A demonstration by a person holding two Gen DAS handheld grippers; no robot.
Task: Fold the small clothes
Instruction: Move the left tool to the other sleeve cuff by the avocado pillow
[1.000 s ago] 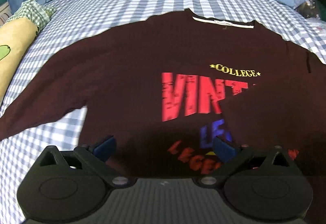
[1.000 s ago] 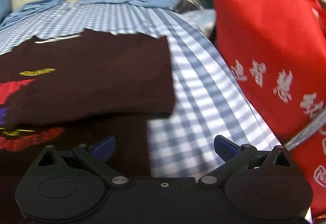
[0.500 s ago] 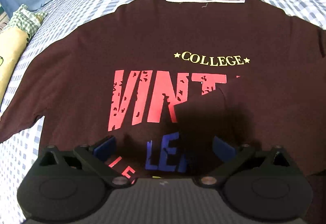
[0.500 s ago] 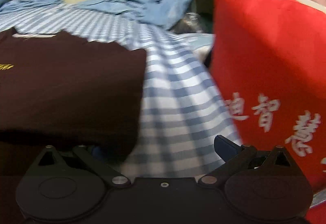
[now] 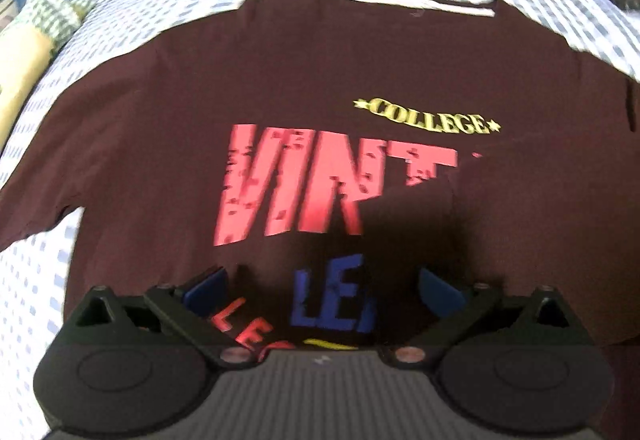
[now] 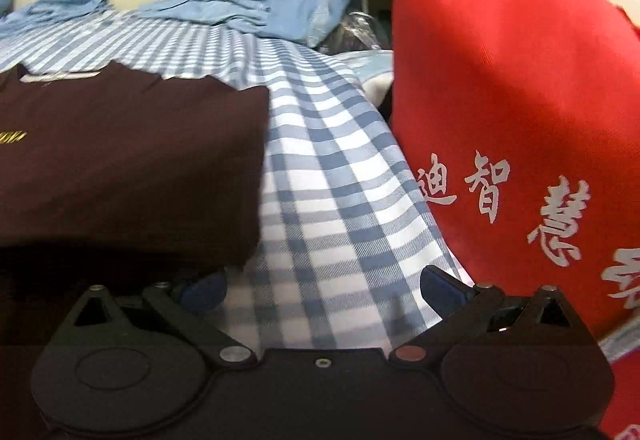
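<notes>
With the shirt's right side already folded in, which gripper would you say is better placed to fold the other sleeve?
Probably the left. The left gripper hangs open over the dark T-shirt, whose left sleeve lies spread on the checked sheet. The right gripper sits open by the folded edge, farther away.

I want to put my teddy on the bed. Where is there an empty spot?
There is a bare strip of checked sheet between the folded edge of the dark T-shirt and the red bag. Another bare patch lies beyond the collar. The middle is covered by the shirt, and the head end is crowded with blue clothes.
</notes>
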